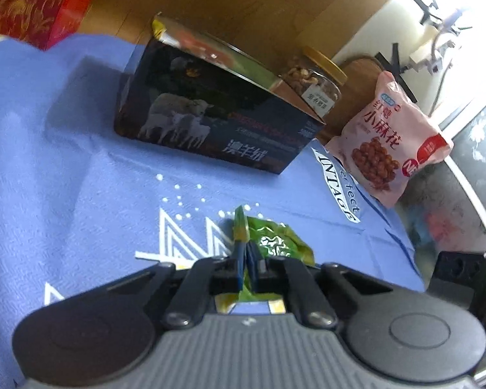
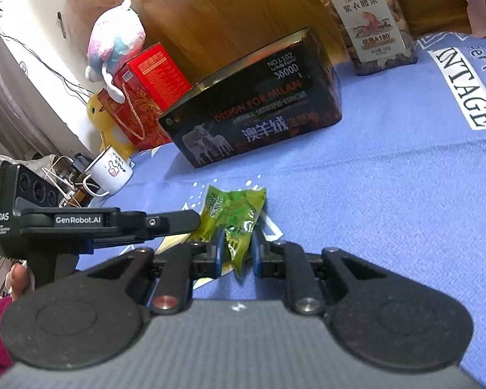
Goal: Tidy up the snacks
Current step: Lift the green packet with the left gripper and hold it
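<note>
A crinkled green foil snack packet (image 1: 277,243) is pinched by the left tongs (image 1: 247,259) and straddled by the part-open right tongs (image 2: 238,253).

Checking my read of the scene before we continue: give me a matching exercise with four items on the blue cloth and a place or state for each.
Items:
1. green snack packet
2. dark box with sheep picture
3. nut jar
4. pink snack bag

Places or states:
A. standing upright behind the box
B. at the cloth's far edge, leaning upright
C. between the fingers of both grippers
D. in the middle of the blue cloth

Pairs: 1-C, 2-D, 3-A, 4-B
</note>
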### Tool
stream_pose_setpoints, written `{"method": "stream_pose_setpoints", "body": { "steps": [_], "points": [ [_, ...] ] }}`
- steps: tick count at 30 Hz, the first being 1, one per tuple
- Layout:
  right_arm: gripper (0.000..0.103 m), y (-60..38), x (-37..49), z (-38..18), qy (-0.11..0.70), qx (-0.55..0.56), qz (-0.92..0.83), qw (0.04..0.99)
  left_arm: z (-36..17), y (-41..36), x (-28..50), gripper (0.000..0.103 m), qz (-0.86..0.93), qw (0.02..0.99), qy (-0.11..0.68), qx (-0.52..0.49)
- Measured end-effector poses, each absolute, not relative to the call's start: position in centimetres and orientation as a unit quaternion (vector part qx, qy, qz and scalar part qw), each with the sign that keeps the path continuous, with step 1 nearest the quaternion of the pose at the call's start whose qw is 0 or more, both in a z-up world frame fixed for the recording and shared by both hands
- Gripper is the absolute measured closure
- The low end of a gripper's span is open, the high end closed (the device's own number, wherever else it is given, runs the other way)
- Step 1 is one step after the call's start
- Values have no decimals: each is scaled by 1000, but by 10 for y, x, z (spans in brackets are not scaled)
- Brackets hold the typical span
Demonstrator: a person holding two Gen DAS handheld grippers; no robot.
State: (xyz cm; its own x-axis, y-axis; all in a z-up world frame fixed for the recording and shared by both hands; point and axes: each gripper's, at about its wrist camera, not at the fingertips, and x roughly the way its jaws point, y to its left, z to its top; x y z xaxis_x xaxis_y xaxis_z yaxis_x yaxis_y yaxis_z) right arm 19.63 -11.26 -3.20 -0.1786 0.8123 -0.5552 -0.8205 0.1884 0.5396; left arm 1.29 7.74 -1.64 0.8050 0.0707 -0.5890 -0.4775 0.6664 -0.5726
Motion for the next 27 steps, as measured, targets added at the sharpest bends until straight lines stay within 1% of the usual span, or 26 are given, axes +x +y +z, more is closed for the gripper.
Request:
{"method": "stream_pose_setpoints", "body": {
  "steps": [5, 9, 10, 11, 12, 13, 14, 16, 18, 20, 22, 25, 27],
  "points": [
    [84, -113, 198, -33, 431, -1, 635, 641, -13, 77, 10, 100, 157, 873, 268, -375],
    [86, -117, 210, -39, 469, 42, 622, 626, -15, 91, -2, 99, 161, 860, 261, -408],
    [86, -118, 214, -42, 481, 57, 617, 620, -15, 93, -4, 96, 161, 858, 260, -411],
    [86, -119, 218, -44, 494, 72, 612, 613, -16, 96, -6, 88, 159, 856, 261, -417],
    [86, -120, 221, -47, 504, 85, 608, 608, -17, 98, -8, 74, 157, 852, 263, -425],
    [87, -121, 224, -48, 513, 98, 603, 603, -19, 100, -9, 65, 155, 848, 264, -433],
    [88, -122, 227, -50, 523, 113, 598, 597, -20, 102, -10, 60, 149, 846, 260, -441],
    [88, -124, 234, -54, 543, 146, 587, 582, -23, 104, -9, 59, 136, 841, 256, -457],
    [88, -126, 239, -57, 557, 172, 580, 569, -27, 107, -7, 53, 119, 833, 251, -479],
    [89, -129, 243, -60, 568, 192, 576, 555, -32, 109, -3, 53, 102, 825, 247, -498],
    [89, -131, 248, -63, 579, 213, 571, 541, -35, 110, 2, 56, 91, 820, 243, -510],
    [89, -132, 249, -64, 586, 230, 567, 530, -41, 109, 10, 67, 85, 816, 241, -519],
    [89, -131, 249, -62, 585, 229, 568, 532, -46, 106, 16, 91, 80, 811, 248, -524]
  ]
}}
